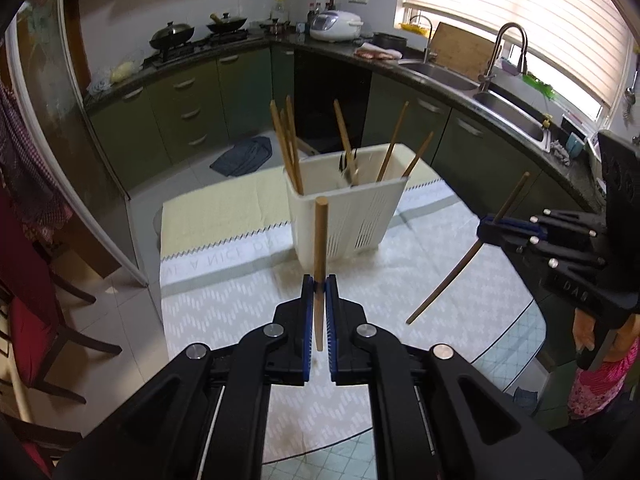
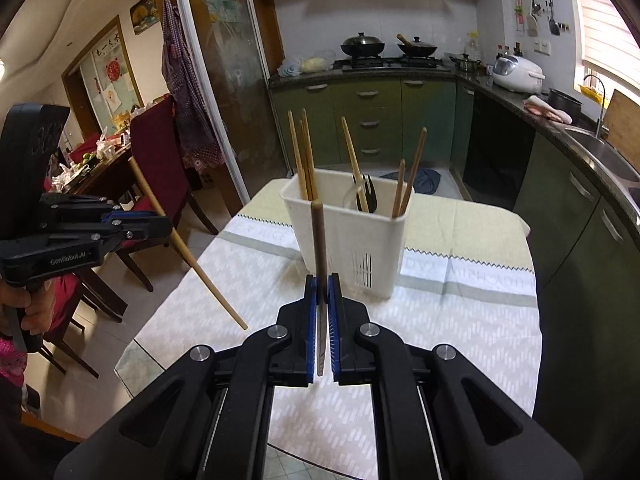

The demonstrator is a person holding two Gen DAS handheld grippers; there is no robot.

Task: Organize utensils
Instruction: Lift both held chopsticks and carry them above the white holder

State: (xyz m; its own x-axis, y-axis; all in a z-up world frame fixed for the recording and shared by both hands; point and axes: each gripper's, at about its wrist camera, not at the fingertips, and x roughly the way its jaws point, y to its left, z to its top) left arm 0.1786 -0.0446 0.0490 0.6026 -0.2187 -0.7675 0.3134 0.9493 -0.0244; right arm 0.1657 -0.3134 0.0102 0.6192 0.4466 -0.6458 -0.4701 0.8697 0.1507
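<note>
A white utensil holder (image 1: 348,216) stands on the clothed table; it also shows in the right wrist view (image 2: 352,236). Several wooden chopsticks (image 1: 286,144) and a dark fork (image 2: 370,194) stand in it. My left gripper (image 1: 319,284) is shut on a wooden chopstick (image 1: 320,240), held upright in front of the holder. My right gripper (image 2: 323,284) is shut on a darker chopstick (image 2: 319,248), also upright before the holder. Each gripper appears in the other's view, the right gripper (image 1: 490,228) with its chopstick (image 1: 452,276) slanted, the left gripper (image 2: 160,224) with its chopstick (image 2: 192,256) slanted.
The table cloth (image 1: 240,304) covers a glass table (image 1: 516,344). Red chairs (image 2: 160,160) stand at the left. A green cabinet run with a sink (image 1: 512,116) and a stove (image 2: 384,60) curves behind. A dark cloth (image 1: 244,156) lies on the floor.
</note>
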